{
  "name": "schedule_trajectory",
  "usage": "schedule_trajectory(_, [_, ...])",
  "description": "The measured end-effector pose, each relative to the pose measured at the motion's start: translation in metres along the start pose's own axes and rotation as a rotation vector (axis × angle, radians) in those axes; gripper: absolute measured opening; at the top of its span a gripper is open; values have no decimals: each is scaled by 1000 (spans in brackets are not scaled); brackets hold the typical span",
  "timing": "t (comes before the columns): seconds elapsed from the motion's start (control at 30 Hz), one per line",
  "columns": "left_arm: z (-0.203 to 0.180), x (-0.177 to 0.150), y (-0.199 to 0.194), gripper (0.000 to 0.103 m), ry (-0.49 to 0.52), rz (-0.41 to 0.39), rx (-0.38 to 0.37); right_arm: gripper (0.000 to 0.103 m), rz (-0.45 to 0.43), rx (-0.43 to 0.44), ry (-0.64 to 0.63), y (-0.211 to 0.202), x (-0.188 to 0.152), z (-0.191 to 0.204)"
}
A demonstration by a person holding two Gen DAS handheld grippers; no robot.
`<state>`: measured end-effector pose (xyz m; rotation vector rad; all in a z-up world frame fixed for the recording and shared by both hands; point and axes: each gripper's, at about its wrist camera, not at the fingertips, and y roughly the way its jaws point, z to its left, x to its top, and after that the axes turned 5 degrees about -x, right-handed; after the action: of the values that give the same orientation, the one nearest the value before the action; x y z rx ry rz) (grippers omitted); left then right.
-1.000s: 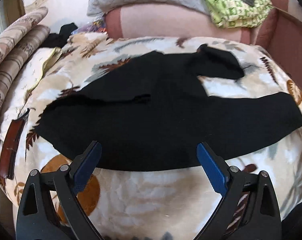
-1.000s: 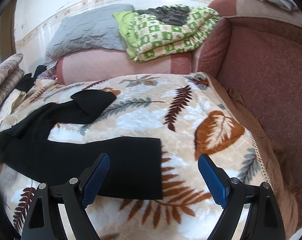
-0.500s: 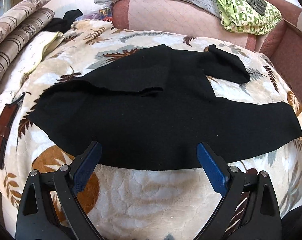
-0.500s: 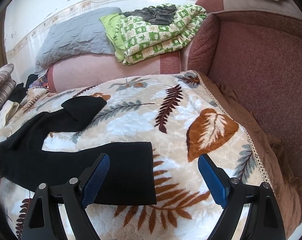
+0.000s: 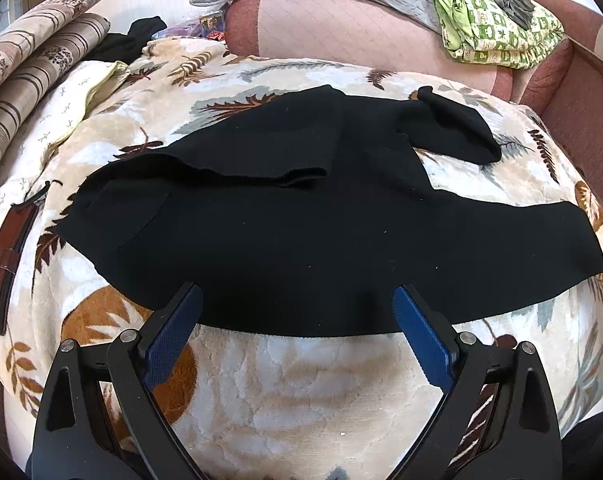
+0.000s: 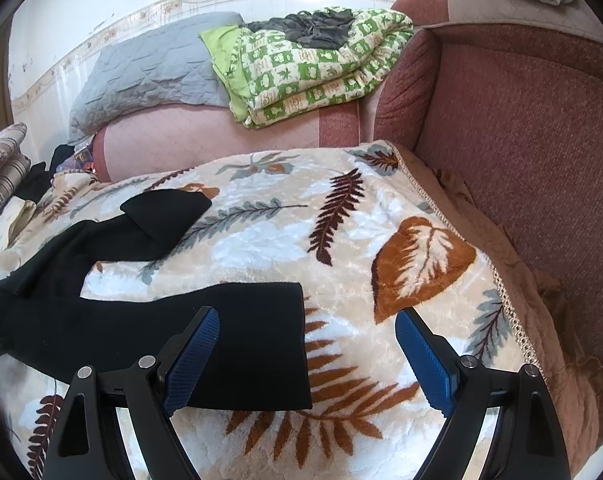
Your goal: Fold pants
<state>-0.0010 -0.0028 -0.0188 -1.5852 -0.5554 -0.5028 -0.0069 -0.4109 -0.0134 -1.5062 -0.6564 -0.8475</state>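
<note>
Black pants [image 5: 301, 232] lie spread across a leaf-patterned blanket [image 5: 309, 392], the waist end rumpled at the left and both legs running off to the right. The far leg's end is folded back on itself [image 5: 457, 128]. My left gripper [image 5: 297, 300] hovers open over the near edge of the pants, nothing between its blue pads. In the right wrist view the near leg's cuff [image 6: 261, 344] lies flat. My right gripper [image 6: 307, 320] stands open just above that cuff, holding nothing. The far leg [image 6: 165, 216] lies behind.
A reddish sofa arm and back [image 6: 521, 140] rise at the right of the blanket. A grey quilt [image 6: 149, 76] and a green checked blanket [image 6: 313, 68] are stacked on the far bolster. Striped rolled cushions [image 5: 33, 72] and a brown belt [image 5: 9, 264] lie at the left.
The left wrist view has shifted a little, so the pants sit slightly lower and nearer in the frame. The right gripper has stayed over the cuff. Both grippers remain open.
</note>
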Motion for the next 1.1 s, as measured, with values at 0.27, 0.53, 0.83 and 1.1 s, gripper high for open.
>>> schedule_trajectory(0.27, [-5,0,-6,96,-16,-26,-72,89,-21,-28,-5,-5,1,-3])
schedule_trajectory(0.53, [4,1,-9,96,-64,-44,-68,89,-27,-40,-18,-8,0,-3])
schedule_trajectory(0.83, [2,-2,-7,96,-52,-32,-37,89,-28,-49,-6,-9,-1,-7])
schedule_trajectory(1.1, [-1,-5,-5,96,-40,-19,-45,89,-22,-59,-6,-4,0,-6])
